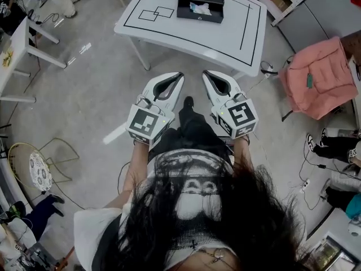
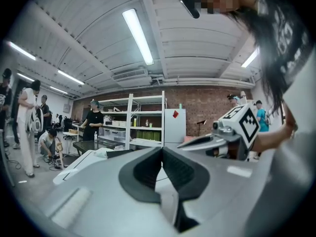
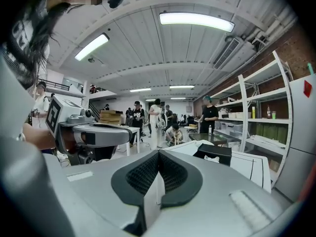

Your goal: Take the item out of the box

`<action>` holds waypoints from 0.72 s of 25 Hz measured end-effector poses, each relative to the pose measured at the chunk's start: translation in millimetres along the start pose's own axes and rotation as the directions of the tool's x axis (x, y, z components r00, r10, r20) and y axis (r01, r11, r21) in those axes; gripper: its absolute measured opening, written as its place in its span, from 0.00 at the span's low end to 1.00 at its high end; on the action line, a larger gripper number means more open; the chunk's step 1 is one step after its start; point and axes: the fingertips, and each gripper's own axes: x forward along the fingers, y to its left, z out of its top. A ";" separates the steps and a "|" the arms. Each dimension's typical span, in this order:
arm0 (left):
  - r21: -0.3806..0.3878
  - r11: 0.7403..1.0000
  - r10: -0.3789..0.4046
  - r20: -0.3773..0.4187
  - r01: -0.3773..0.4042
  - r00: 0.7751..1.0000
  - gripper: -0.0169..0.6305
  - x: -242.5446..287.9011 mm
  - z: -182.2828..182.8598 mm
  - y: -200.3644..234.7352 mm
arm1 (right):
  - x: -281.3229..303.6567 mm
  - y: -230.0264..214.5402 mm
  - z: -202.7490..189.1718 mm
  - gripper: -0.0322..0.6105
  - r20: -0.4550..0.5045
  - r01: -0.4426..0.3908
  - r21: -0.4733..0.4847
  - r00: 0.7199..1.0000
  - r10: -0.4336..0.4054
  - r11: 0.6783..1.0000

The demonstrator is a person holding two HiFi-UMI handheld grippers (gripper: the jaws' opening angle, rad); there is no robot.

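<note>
**Work surface:** white rectangular table with black ruled lines (image 1: 225,35). Its near edge lies ahead of both gripper tips, with bare grey concrete floor (image 1: 96,89) between.
**Open room:** the floor is wide and clear to the left. On the right, a pink cloth draped over a chair (image 1: 321,75) stands close to the table's corner.
**Task container:** open black rectangular box (image 1: 200,3), toward the table's far side.
**Task thing:** crumpled white item (image 1: 200,8), lying inside the box.
**Left gripper** (image 1: 180,74): clenched, pads together, nothing between them.
**Right gripper** (image 1: 205,72): likewise clenched and empty, just beside the left.
**Head view only:** the table's full outline and the small ruled squares.
**Gripper views only:** white metal shelving (image 2: 143,125), a brick wall, ceiling strip lights and standing people.
**Right gripper view:** shows the box at table height, with the item above its rim.
</note>
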 end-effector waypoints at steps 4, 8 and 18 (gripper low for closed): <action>-0.001 1.000 0.008 -0.016 -0.008 1.000 0.03 16.9 -4.9 20.3 | 29.4 -17.8 0.6 0.03 0.001 -0.023 0.002 1.000 0.023 1.000; 0.003 1.000 0.026 -0.033 -0.026 0.999 0.03 44.7 -6.6 50.4 | 65.4 -44.2 5.1 0.03 0.004 -0.047 0.004 0.999 0.047 0.999; 0.009 0.999 0.038 -0.050 -0.038 0.998 0.03 137.0 4.2 113.0 | 134.7 -129.0 15.7 0.03 -0.006 -0.072 0.013 0.997 0.073 0.997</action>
